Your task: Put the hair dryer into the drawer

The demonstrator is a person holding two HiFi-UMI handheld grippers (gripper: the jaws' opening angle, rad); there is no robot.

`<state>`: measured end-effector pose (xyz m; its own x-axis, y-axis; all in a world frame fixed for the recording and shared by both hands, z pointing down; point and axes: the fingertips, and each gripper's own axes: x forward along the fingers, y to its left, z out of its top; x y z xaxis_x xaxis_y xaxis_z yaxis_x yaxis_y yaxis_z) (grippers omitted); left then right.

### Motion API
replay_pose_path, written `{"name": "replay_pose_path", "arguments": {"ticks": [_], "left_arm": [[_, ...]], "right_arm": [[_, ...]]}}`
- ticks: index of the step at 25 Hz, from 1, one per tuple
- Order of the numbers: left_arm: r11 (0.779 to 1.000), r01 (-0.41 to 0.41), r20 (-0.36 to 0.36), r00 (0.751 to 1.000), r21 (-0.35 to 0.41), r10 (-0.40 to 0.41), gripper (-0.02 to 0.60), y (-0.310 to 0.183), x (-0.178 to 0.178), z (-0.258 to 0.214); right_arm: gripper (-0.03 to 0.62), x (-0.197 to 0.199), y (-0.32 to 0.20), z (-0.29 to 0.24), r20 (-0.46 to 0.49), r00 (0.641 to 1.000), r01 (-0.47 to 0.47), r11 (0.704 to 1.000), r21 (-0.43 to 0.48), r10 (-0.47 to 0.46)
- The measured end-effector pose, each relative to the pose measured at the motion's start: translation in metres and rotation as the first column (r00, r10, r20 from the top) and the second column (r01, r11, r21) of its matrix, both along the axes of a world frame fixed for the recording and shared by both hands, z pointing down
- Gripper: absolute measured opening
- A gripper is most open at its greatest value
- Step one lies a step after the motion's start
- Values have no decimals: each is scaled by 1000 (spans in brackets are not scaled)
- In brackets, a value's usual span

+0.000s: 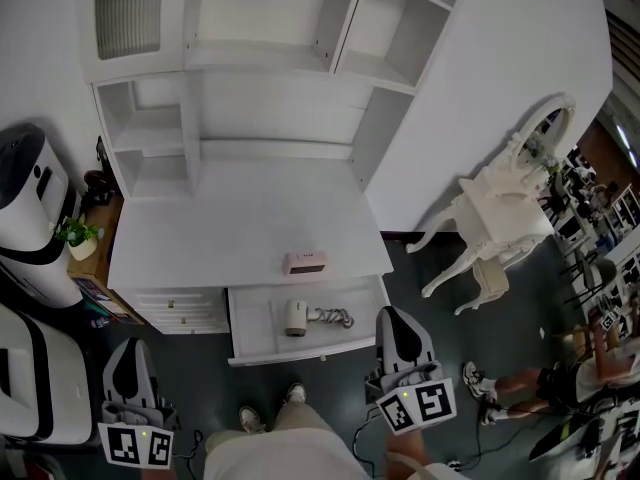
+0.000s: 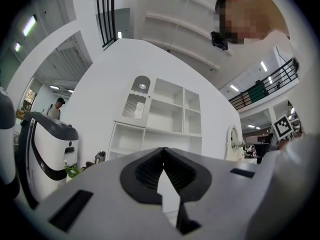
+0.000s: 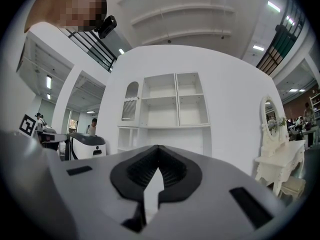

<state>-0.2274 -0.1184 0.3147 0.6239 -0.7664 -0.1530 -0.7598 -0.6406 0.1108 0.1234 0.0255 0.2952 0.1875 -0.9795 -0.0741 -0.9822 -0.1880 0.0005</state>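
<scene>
The white hair dryer (image 1: 296,317) lies in the open drawer (image 1: 252,326) of the white desk, its cord (image 1: 334,317) coiled to its right. My left gripper (image 1: 129,365) hovers at the lower left, below the desk's closed drawers, shut with nothing in it. My right gripper (image 1: 397,332) hangs just right of the open drawer's front corner, also shut and empty. In the left gripper view the jaws (image 2: 163,154) meet at their tips; in the right gripper view the gripper (image 3: 158,151) is shut too. Both point level at the white shelf unit.
A pink box (image 1: 305,262) sits on the desk top (image 1: 200,238) above the drawer. White machines (image 1: 30,208) stand at the left beside a small potted plant (image 1: 78,236). A white dressing table (image 1: 505,213) and stool stand at the right. My feet (image 1: 268,410) are before the drawer.
</scene>
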Motion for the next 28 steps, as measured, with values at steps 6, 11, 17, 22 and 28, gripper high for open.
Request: {"name": "replay_pose_path", "arguments": {"ticks": [6,11,17,22,28], "left_arm": [[1000,-16,-2,1000,14,16,15,2,8,-2],[1000,-25,2,1000,16,25,15,3,15,-2],[999,-33,8,999,8,33,15,2,18,0],[999,-35,5,999,7,35,15,1,22,1],[999,-36,8,999,-5,36,15,-3,26,5]], "right_arm": [[9,2,10,6,6,1000,-13,1000,-15,14],[9,4,15,6,10,1000,-18,1000,-9,18],[9,3,13,6,11,1000,-13,1000,-6,13],[9,5,12,9,8,1000,-12,1000,-16,12],[9,8,7,10,3,1000,-9,1000,-22,9]]}}
